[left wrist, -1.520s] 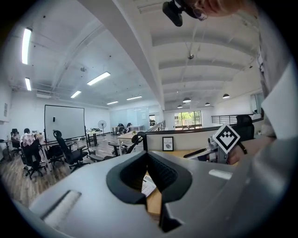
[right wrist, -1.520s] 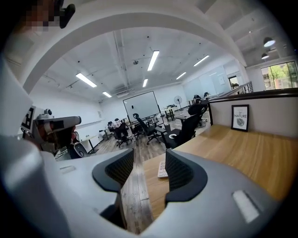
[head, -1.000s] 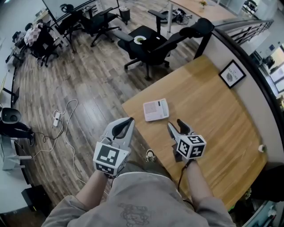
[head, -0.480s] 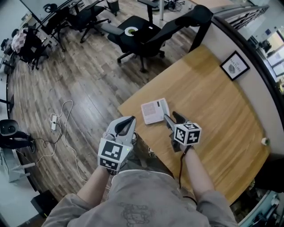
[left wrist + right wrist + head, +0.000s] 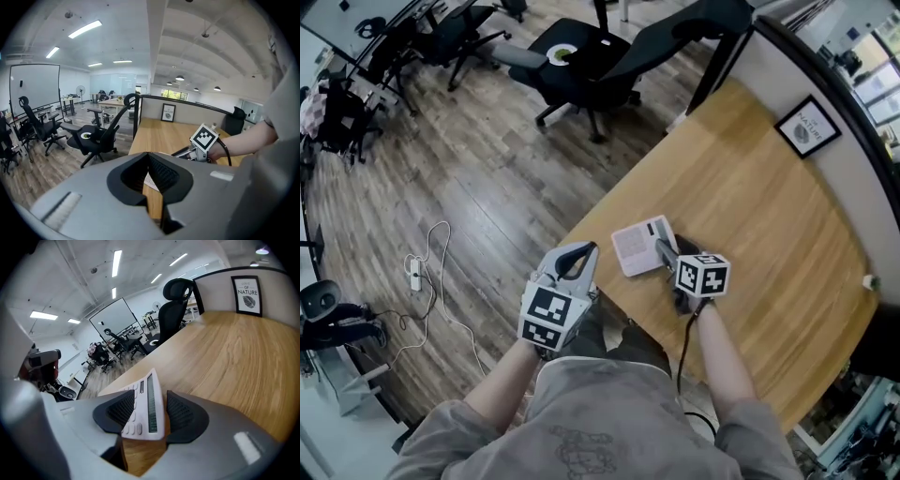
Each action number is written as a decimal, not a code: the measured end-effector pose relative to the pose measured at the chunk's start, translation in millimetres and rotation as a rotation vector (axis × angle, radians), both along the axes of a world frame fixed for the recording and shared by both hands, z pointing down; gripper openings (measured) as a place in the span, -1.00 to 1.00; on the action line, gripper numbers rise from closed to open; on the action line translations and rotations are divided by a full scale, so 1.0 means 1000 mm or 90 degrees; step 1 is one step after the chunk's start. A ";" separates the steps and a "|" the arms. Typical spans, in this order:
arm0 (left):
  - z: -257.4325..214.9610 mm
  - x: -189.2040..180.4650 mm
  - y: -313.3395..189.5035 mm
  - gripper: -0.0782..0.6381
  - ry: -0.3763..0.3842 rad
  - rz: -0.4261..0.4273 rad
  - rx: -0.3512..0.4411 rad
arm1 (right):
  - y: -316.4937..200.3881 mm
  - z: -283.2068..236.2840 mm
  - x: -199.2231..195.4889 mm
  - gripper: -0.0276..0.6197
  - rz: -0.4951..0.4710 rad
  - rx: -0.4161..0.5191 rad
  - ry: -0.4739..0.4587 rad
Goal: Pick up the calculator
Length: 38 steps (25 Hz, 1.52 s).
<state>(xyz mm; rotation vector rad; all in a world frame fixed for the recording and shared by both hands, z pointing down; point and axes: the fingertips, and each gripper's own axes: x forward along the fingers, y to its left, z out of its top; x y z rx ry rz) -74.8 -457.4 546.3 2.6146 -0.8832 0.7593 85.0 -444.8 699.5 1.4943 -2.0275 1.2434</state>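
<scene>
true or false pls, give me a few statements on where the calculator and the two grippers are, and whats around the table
1. The calculator is between the right gripper's jaws. True.
2. The left gripper holds the calculator. False: its jaws are together on nothing.
3. A framed picture stands at the far side of the table. True.
4. The calculator is black. False: it is white.
5. The office chair next to the table is red. False: it is black.
</scene>
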 end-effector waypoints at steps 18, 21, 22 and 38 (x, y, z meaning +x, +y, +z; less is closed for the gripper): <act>0.011 -0.011 -0.023 -0.78 0.016 0.084 -0.060 | 0.003 -0.023 -0.011 -0.74 0.142 -0.005 -0.132; -0.002 -0.011 -0.030 -0.78 0.020 0.080 -0.045 | 0.000 -0.046 -0.005 -0.74 0.169 0.024 -0.113; -0.008 -0.012 -0.032 -0.78 0.023 0.077 -0.040 | -0.001 -0.056 -0.002 -0.74 0.179 0.037 -0.112; -0.183 0.033 -0.045 -0.78 0.144 0.127 0.165 | 0.022 -0.344 0.033 -0.74 0.253 0.421 -0.051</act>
